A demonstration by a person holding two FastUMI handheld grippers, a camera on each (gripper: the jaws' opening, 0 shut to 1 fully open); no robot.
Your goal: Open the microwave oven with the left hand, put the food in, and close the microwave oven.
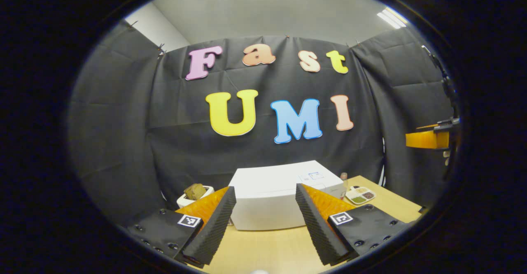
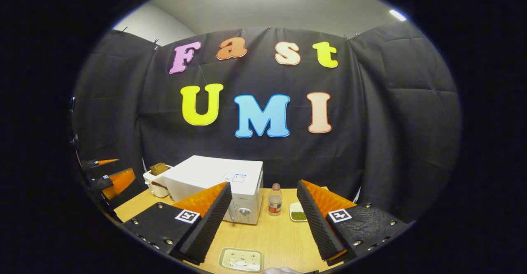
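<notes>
Facing the shut microwave (image 1: 267, 200) on the counter (image 1: 267, 249), both the left hand-held gripper (image 1: 265, 220) and right hand-held gripper (image 2: 263, 220) gape wide, empty.

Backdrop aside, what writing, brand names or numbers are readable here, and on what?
Nothing reads clearly.
Sticker on top of the microwave: printed, too small to read.
Bottle label: too small to read.
Square markers on the right gripper and the left gripper: black-and-white patterns, no words.
</notes>
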